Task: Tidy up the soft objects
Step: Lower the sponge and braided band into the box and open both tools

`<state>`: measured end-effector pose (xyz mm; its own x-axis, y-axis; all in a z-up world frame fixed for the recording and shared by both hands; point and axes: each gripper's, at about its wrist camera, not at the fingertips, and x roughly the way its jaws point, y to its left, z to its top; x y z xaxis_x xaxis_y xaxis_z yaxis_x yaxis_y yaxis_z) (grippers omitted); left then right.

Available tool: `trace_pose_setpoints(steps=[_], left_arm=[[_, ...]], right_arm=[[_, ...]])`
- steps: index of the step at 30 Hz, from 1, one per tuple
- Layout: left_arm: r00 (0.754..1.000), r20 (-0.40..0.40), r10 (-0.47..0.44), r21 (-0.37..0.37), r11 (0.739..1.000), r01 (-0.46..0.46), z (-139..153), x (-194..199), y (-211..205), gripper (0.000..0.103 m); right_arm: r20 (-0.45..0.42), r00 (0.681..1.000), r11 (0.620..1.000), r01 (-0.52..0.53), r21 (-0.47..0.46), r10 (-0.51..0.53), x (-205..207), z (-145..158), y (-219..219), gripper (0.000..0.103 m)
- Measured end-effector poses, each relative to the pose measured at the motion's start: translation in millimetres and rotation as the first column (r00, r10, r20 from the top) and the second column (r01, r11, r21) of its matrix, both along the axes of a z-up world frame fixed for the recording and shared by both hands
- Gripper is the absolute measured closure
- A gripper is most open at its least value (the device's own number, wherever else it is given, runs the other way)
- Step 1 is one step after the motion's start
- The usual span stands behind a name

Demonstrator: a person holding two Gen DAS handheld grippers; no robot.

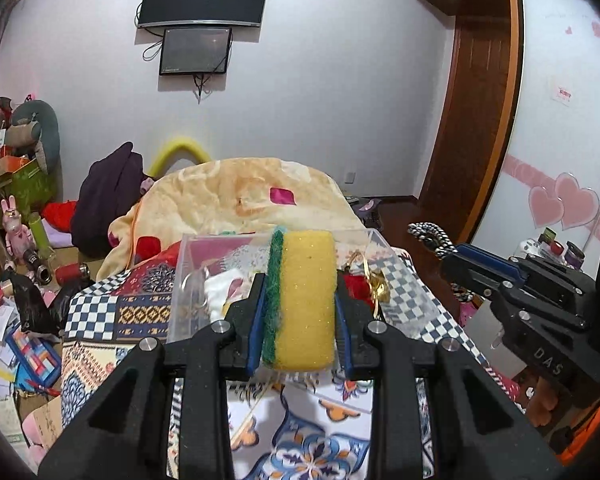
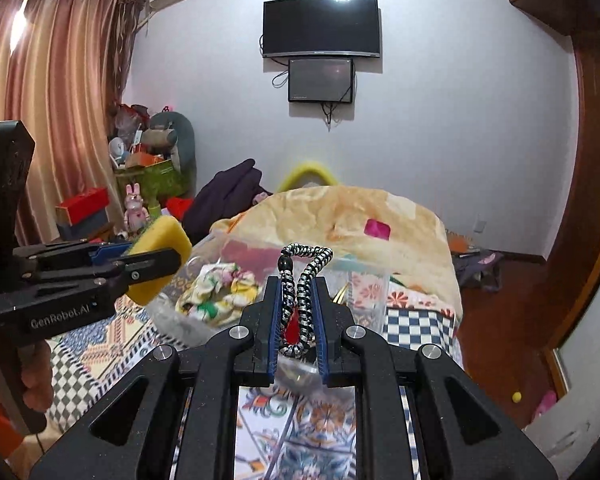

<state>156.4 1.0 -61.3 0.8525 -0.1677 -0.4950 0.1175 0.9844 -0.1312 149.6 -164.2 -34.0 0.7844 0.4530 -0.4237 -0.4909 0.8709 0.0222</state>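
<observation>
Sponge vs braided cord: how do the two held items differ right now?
The sponge is a thick yellow block with a green scrub layer; the braided cord is thin, black-and-white, looped.
The sponge sits in the left tool; the cord in the right tool.
Both are clamped above the clear box.

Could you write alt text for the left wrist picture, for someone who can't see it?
The left tongs grip a yellow sponge with a green scrubbing side, held above a clear plastic box on a patterned bedspread. At right, the right tongs hold a black-and-white braided cord.
</observation>
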Motion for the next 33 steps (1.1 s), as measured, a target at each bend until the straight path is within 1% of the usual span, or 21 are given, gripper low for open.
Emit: trace_pose_setpoints(steps=[4, 9, 18, 20, 23, 24, 25, 26, 27, 29, 33], left_arm=[[1.000, -0.020, -0.010, -0.011, 1.000, 0.010, -6, 18, -4, 0.073], [0.997, -0.068, -0.034, -0.041, 0.999, 0.031, -20, 41, -8, 0.073], [0.990, -0.142, -0.018, -0.030, 0.999, 0.014, -47, 71, -15, 0.073], [0.988, -0.157, -0.013, -0.020, 1.000, 0.010, -54, 74, -15, 0.073], [0.985, -0.175, -0.006, 0.015, 1.000, 0.009, -62, 77, -17, 0.073], [0.983, -0.182, -0.005, 0.024, 1.000, 0.009, -64, 77, -18, 0.073], [0.982, -0.187, -0.007, 0.026, 1.000, 0.012, -65, 77, -18, 0.073], [0.981, -0.194, -0.009, 0.026, 1.000, 0.014, -66, 77, -18, 0.071], [0.979, -0.201, -0.013, 0.021, 1.000, 0.018, -67, 76, -18, 0.067], [0.978, -0.207, -0.014, 0.009, 1.000, 0.017, -68, 73, -17, 0.062], [0.979, -0.203, -0.019, -0.013, 1.000, 0.017, -65, 63, -10, 0.050]], right_arm=[[-0.009, 1.000, 1.000, 0.010, 0.002, -0.010, 10, -2, 1, 0.089], [-0.057, 0.998, 1.000, 0.020, -0.009, -0.020, 26, -19, 4, 0.089], [-0.132, 0.991, 0.998, 0.013, -0.059, -0.020, 46, -44, 12, 0.088], [-0.142, 0.990, 0.997, 0.012, -0.073, -0.023, 49, -48, 15, 0.086], [-0.160, 0.987, 0.996, 0.016, -0.088, -0.029, 51, -54, 15, 0.086], [-0.163, 0.986, 0.996, 0.020, -0.088, -0.034, 51, -55, 15, 0.078], [-0.167, 0.985, 0.996, 0.021, -0.084, -0.035, 50, -55, 13, 0.073], [-0.168, 0.985, 0.997, 0.023, -0.078, -0.036, 50, -54, 12, 0.065], [-0.165, 0.986, 0.997, 0.025, -0.076, -0.038, 49, -53, 11, 0.061], [-0.159, 0.986, 0.996, 0.030, -0.080, -0.042, 47, -52, 10, 0.058], [-0.150, 0.987, 0.996, 0.038, -0.077, -0.050, 44, -48, 5, 0.048]])
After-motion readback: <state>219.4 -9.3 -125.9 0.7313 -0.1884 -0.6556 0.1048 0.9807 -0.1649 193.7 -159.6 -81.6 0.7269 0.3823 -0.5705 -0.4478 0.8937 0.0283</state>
